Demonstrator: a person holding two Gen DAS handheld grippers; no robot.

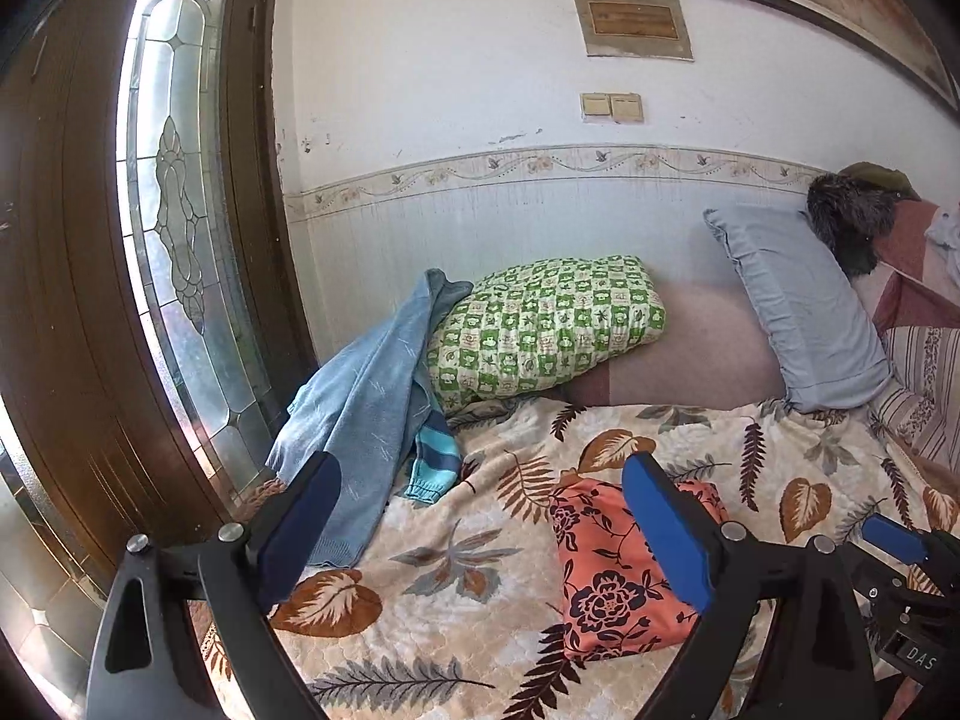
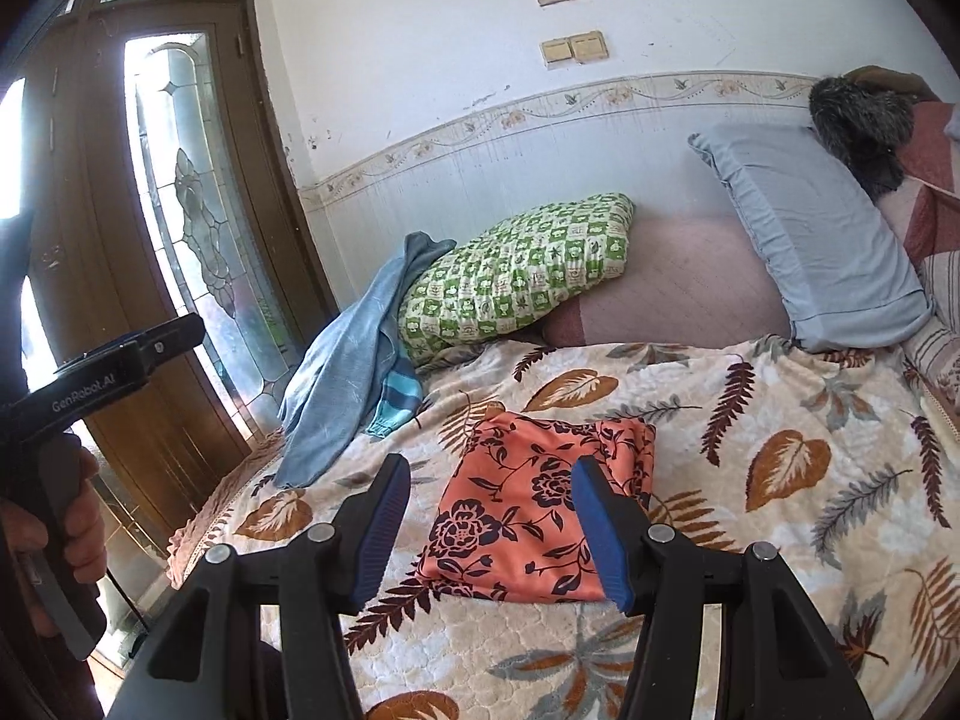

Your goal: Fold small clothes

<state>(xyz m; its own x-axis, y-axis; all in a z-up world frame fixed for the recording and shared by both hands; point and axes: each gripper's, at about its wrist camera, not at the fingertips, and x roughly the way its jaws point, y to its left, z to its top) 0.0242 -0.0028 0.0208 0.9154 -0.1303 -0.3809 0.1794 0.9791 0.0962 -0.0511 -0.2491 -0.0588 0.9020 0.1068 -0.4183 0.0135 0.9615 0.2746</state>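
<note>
Coral cloth: a coral-orange garment printed with dark flowers (image 2: 534, 510) lies as a compact, roughly rectangular packet on the cream quilted bedspread with brown and grey leaves (image 2: 780, 420), near its front edge
Left gripper: the left gripper (image 1: 480, 531) stands with its blue pads wide apart and nothing between them, raised above the bedspread, the packet below its right pad
Right gripper: the right gripper (image 2: 491, 534) is also parted and empty, the packet seen through the gap and untouched
Step in hand: the coral piece looks finished, so I judge the next job is fetching another garment
Next garment: a pale blue knitted top with a striped turquoise cuff (image 1: 366, 414) is heaped against the green-and-white checked pillow (image 1: 546, 330), near the bed's left edge
How to do it well: pinch one layer at a hem or shoulder, lift it clear of the pillow, and spread it flat beside the packet without disturbing the fold
</note>
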